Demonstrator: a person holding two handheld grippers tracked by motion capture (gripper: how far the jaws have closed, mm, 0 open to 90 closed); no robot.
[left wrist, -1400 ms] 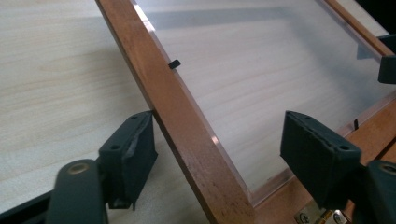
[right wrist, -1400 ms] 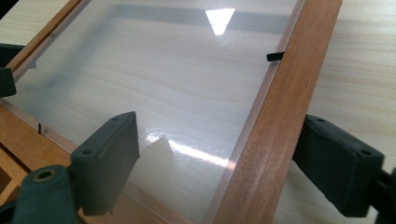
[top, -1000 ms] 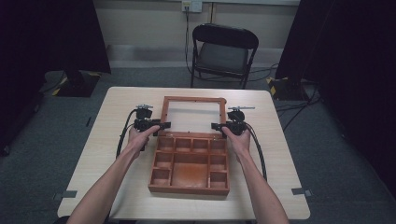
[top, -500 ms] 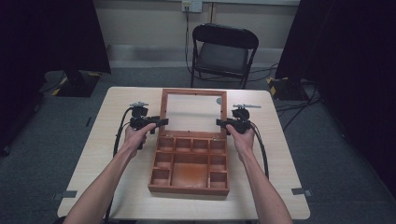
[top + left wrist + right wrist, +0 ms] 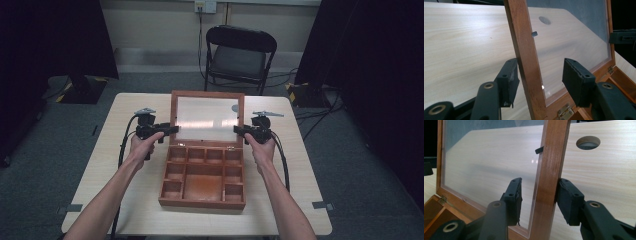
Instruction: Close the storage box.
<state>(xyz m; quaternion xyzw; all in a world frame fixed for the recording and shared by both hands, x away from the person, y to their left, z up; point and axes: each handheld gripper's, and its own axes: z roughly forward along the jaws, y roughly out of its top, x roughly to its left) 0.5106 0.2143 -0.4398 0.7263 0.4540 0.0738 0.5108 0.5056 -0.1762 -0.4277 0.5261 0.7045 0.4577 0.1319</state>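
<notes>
Both grippers flank our wooden box [image 5: 202, 182] on the table [image 5: 300, 165] in the high view: left gripper [image 5: 167, 131] and right gripper [image 5: 240, 131] sit at the side rails of its raised glass lid [image 5: 208, 117]. In the left gripper view, our left gripper [image 5: 539, 75] stands spread astride the lid's rail, one pad touching. In the right gripper view, our right gripper [image 5: 538, 195] straddles the other rail equally loosely. We judge lid-swinging is in hand; next, both hands must move evenly about the hinges [image 5: 563, 113].

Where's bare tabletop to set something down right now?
Free: the table strip left of the wooden box, and the matching strip at its right. Crowded: the middle, with the open lid flanked by the left gripper and right gripper.
</notes>
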